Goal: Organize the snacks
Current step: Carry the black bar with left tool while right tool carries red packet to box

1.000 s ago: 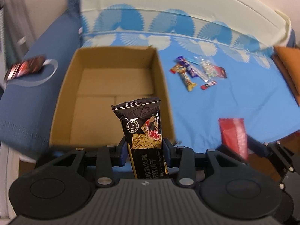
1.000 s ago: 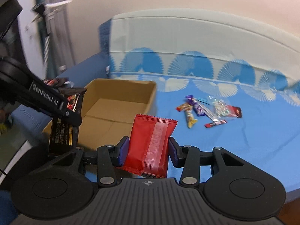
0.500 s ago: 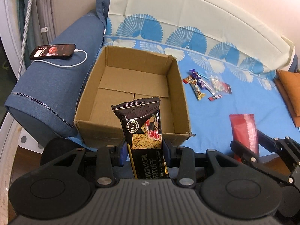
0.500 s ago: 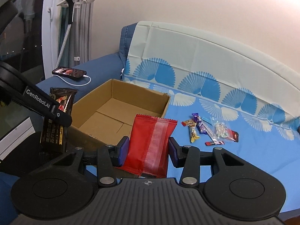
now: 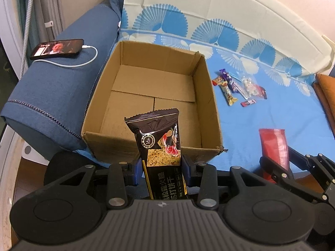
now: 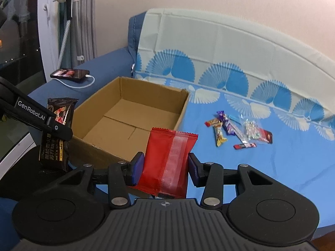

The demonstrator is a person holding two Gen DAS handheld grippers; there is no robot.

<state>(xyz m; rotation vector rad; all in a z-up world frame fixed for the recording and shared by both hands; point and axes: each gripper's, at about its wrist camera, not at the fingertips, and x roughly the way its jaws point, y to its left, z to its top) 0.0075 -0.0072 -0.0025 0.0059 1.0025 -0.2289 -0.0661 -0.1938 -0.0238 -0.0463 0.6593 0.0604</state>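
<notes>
My left gripper is shut on a black cracker packet, held upright just before the near wall of an open, empty cardboard box. My right gripper is shut on a red snack packet, held upright near the box's front right corner. The red packet also shows at the right of the left wrist view, the black packet at the left of the right wrist view. Several small wrapped candies lie on the blue sofa cover right of the box.
A phone on a white charging cable lies on the blue sofa armrest left of the box. An orange cushion sits at the far right. The sofa back rises behind. A window and curtain stand at left.
Both grippers have drawn back and up from the box with their packets still held. The views have settled from blur, and the whole box and the phone now show.
</notes>
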